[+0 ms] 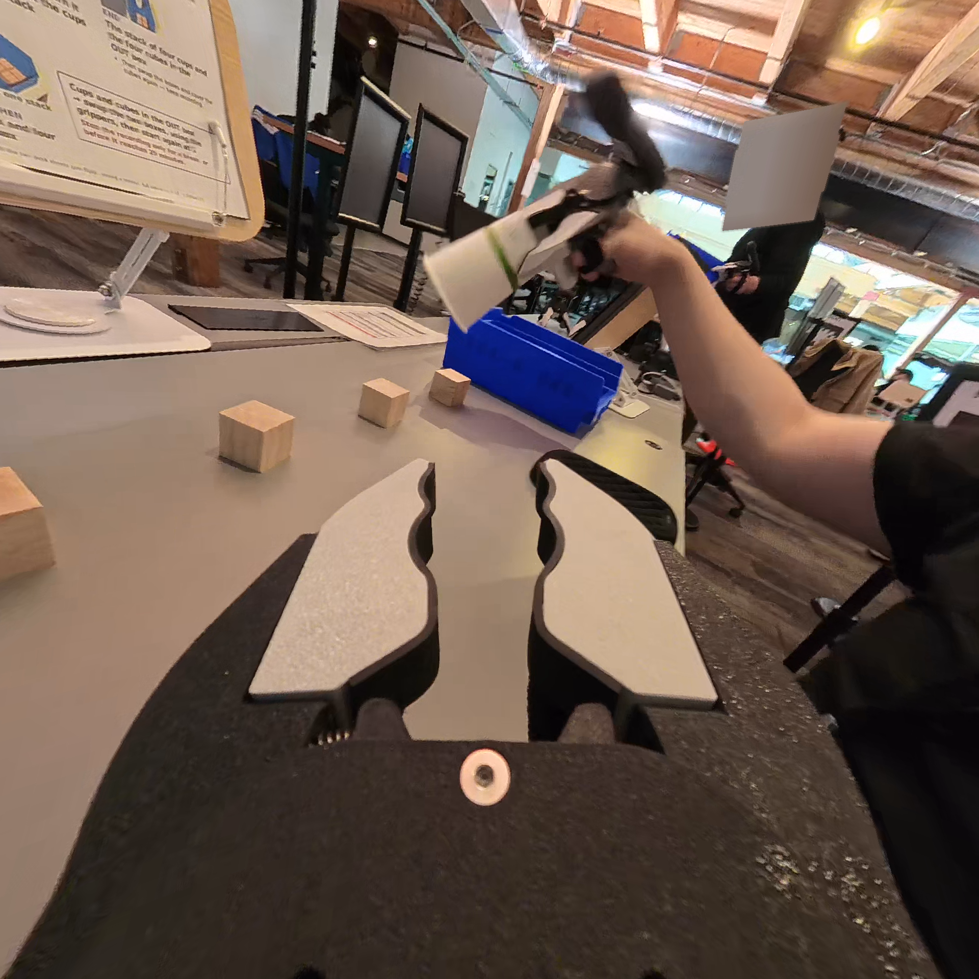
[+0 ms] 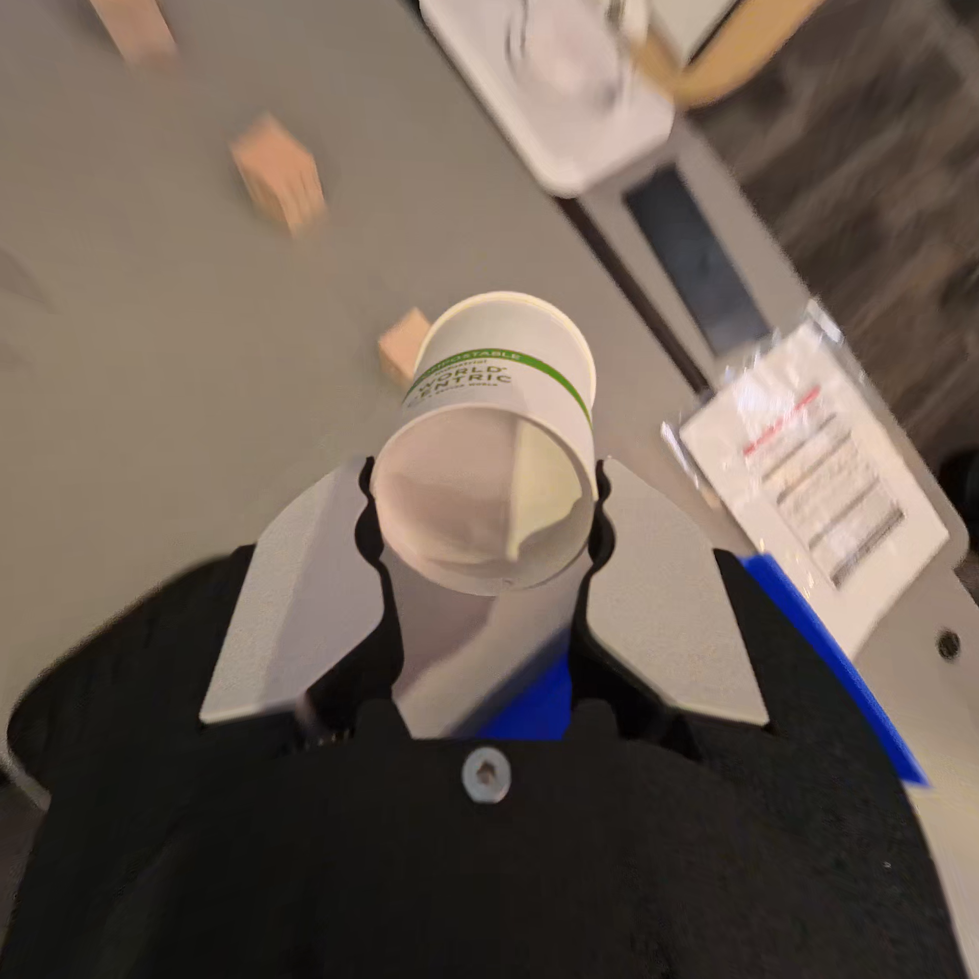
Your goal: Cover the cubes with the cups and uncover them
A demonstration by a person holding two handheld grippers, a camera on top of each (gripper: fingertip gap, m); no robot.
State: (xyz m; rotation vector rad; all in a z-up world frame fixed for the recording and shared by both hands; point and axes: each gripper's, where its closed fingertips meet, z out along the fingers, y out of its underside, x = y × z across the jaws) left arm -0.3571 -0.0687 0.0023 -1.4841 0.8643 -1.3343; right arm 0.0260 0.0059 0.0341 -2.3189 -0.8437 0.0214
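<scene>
Several wooden cubes lie in a row on the grey table (image 1: 132,530): one at the left edge (image 1: 21,524), one nearer the middle (image 1: 257,434), and two farther back (image 1: 384,401) (image 1: 449,386). My left gripper (image 1: 483,477) is open and empty, low over the table in front of them. My right gripper (image 2: 483,477) is shut on the base of a white paper cup with a green band (image 2: 503,418). It holds the cup tilted in the air, mouth pointing down and forward. The cup shows in the left wrist view (image 1: 477,270), above the far cubes. Blurred cubes (image 2: 278,175) (image 2: 402,344) lie below it.
A blue bin (image 1: 530,365) stands at the back right of the table. A white stand with an instruction board (image 1: 122,106), a black pad (image 1: 249,318) and a bagged sheet (image 1: 371,323) lie along the far edge. A person stands far off at the right.
</scene>
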